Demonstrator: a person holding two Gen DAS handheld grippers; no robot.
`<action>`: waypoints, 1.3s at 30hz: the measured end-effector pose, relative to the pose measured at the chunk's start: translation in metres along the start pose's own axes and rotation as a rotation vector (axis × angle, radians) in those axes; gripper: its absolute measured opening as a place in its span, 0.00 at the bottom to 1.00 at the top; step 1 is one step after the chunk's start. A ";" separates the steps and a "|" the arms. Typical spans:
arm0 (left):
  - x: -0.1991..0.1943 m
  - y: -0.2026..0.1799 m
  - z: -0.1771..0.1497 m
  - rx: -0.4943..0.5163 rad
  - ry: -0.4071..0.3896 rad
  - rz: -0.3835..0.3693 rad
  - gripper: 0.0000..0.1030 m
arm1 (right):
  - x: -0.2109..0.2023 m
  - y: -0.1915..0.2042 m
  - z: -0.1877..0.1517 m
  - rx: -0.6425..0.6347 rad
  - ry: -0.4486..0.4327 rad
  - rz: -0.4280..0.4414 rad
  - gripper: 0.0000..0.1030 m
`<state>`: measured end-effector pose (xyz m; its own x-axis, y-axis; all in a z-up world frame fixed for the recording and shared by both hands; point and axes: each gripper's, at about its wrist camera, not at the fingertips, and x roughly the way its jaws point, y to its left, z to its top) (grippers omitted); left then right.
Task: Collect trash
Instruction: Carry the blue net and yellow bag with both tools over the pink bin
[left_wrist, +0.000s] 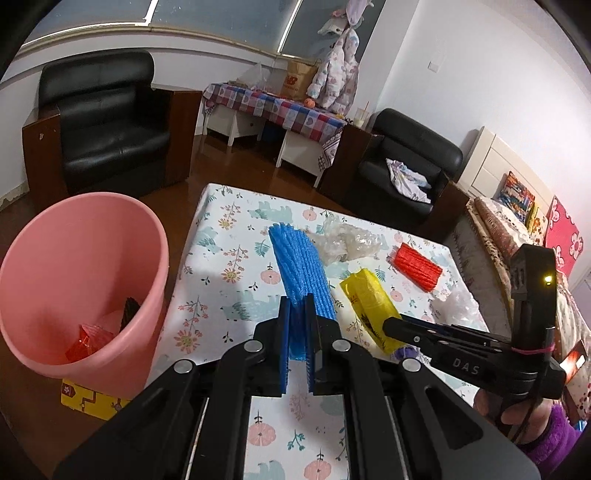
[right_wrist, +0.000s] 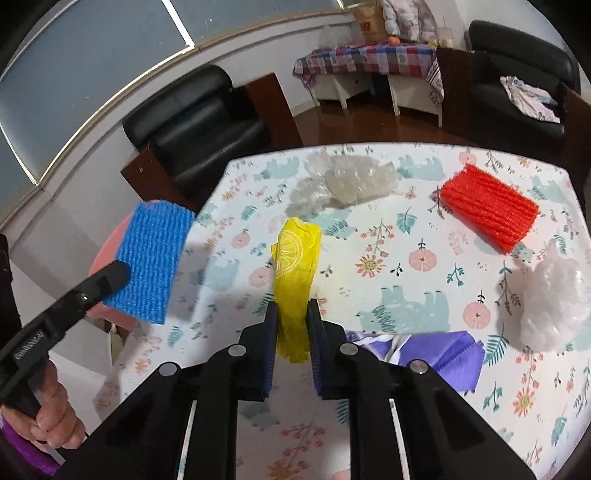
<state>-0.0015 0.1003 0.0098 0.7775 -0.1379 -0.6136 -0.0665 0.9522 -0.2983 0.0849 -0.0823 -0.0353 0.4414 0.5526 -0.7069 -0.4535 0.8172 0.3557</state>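
On the flower-and-bear patterned tabletop (right_wrist: 406, 317), several pieces of trash lie spread out while two are already clamped. The left gripper (left_wrist: 297, 332) is closed on the near end of a blue foam net sleeve (left_wrist: 299, 266), which stands up from between its pads; seen from the right wrist camera, this blue sleeve (right_wrist: 151, 262) is lifted at the left edge of the tabletop, in front of the pink bin. The right gripper (right_wrist: 291, 332) is closed on a crumpled yellow plastic bag (right_wrist: 295, 258) with a lemon-slice print, whose far part rests on the cloth.

Far on the tabletop sits a wad of clear bubble wrap (right_wrist: 351, 181). To its right lies a red foam net sleeve (right_wrist: 487, 206), flat and apart from the rest. Near the right edge is a crumpled clear plastic bag (right_wrist: 554, 302), and just beside the right gripper, on its right, lies a purple wrapper (right_wrist: 443, 350).

Left of the tabletop stands a pink plastic bin (left_wrist: 74, 258) on the wooden floor, holding a red piece (left_wrist: 88, 339) and a dark item that is hard to make out. A yellow card (left_wrist: 88, 402) lies under the bin's near side. Two black armchairs stand farther back.
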 end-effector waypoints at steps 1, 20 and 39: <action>-0.005 0.001 -0.001 0.002 -0.010 0.002 0.06 | -0.003 0.003 0.000 -0.003 -0.008 0.002 0.15; -0.078 0.065 0.006 -0.056 -0.174 0.175 0.06 | -0.011 0.133 0.034 -0.156 -0.134 0.149 0.15; -0.082 0.129 -0.002 -0.154 -0.154 0.304 0.06 | 0.066 0.208 0.033 -0.211 0.001 0.197 0.15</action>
<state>-0.0754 0.2338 0.0207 0.7922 0.1984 -0.5771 -0.3927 0.8896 -0.2333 0.0458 0.1293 0.0119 0.3285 0.6970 -0.6374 -0.6815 0.6421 0.3510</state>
